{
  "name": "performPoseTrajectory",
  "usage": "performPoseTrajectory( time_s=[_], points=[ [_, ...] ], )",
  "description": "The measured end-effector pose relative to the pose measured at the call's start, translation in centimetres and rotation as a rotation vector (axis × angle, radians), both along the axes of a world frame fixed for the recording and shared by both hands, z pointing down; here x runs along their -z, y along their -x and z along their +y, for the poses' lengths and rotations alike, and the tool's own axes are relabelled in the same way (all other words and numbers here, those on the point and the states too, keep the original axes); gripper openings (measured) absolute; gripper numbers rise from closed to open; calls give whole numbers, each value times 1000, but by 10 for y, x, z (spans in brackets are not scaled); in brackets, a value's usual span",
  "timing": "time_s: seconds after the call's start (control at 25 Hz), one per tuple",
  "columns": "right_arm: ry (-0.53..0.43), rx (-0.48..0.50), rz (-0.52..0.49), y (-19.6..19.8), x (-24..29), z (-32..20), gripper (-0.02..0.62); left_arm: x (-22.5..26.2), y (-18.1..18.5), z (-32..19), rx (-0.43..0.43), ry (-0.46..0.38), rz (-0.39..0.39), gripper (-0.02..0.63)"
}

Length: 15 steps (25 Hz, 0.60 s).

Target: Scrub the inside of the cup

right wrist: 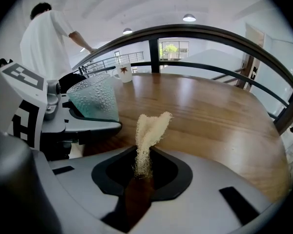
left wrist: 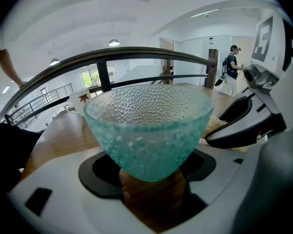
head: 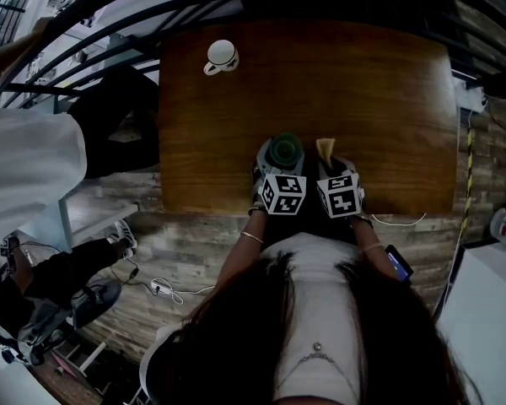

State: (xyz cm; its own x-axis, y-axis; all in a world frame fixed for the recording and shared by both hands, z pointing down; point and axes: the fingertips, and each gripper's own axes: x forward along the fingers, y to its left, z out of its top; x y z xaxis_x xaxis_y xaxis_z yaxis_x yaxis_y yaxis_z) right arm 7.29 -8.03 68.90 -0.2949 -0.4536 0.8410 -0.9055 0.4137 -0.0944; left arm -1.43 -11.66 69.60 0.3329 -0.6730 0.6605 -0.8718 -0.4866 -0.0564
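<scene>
Cup (left wrist: 149,126) clamped in left gripper (left wrist: 150,173), loofah (right wrist: 149,129) pinched in right gripper (right wrist: 142,172) beside it, white mug (head: 222,56) far across table (head: 363,99)

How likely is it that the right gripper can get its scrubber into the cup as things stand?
Probably yes. The right gripper pinches the loofah scrubber close beside the cup, which the left gripper holds with its mouth uncovered; nothing shows between them.
</scene>
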Motion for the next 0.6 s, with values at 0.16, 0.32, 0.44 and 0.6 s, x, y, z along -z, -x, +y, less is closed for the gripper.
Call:
performPoseTrajectory(
  time_s=[0.16, 0.32, 0.44, 0.6],
  points=[
    [-23, 7, -2, 1, 8, -3, 91, 9, 0, -2, -4, -15, -7, 348],
    [-45, 31, -9, 8, 20, -3, 91, 15, 2, 2, -6, -22, -10, 348],
    [-59, 35, -13, 9, 28, -1, 91, 19, 2, 7, -7, -23, -13, 348],
    [-94, 41, -6, 5, 35, -4, 89, 26, 1, 12, -7, -23, -11, 348]
  ],
)
